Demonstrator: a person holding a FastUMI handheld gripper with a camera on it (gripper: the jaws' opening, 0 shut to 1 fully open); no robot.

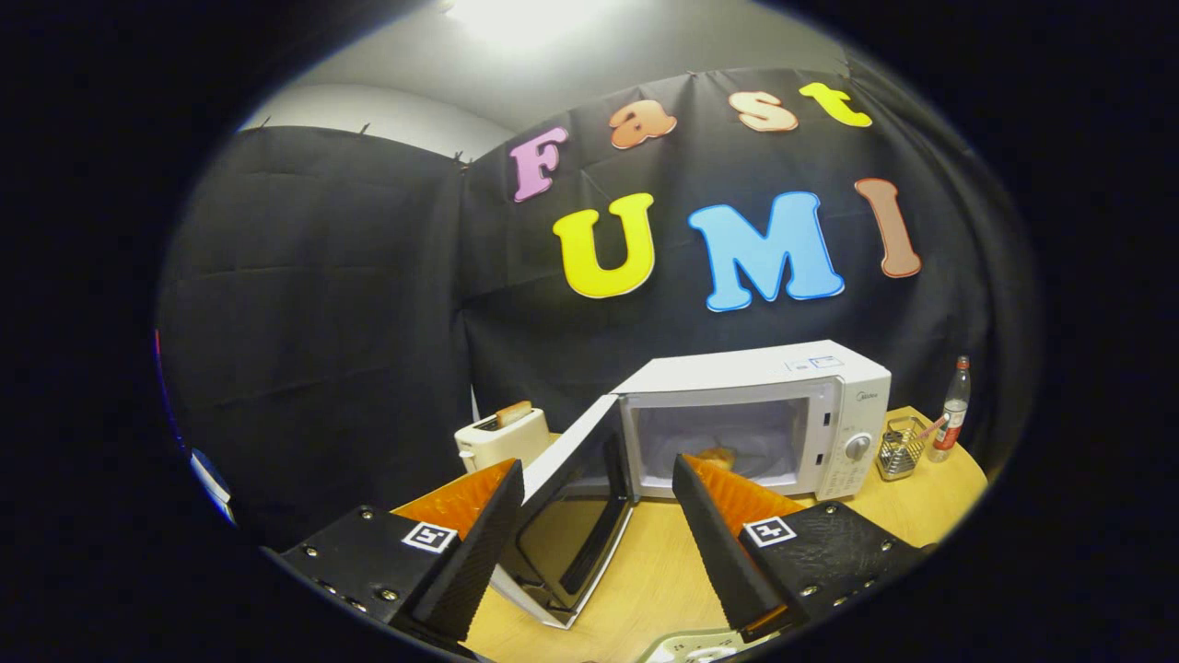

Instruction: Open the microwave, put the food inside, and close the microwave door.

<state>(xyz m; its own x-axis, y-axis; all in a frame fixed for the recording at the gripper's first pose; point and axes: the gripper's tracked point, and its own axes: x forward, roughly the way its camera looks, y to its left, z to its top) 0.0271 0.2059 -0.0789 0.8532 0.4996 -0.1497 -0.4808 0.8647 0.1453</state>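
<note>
The claw [599, 479] hangs spread wide and empty above the wooden surface [663, 562], its fingers [479, 534] parted either side of the open microwave door [571, 516]. Beyond the fingers sits the white microwave [764, 414], and the food [717, 456], a small golden piece, already lies on the floor of its cavity, just past the right finger. So the step in hand looks like closing up. To do it well, I would bring the claw round to the outer face of the door, near its free edge, and push it in a smooth arc until it seats.

Beyond the left finger a toaster [502, 437] holds a slice of bread in its slot. Off to the right, a wire basket [901, 449] holds something I cannot make out, with a bottle [951, 410] just beside it.
</note>
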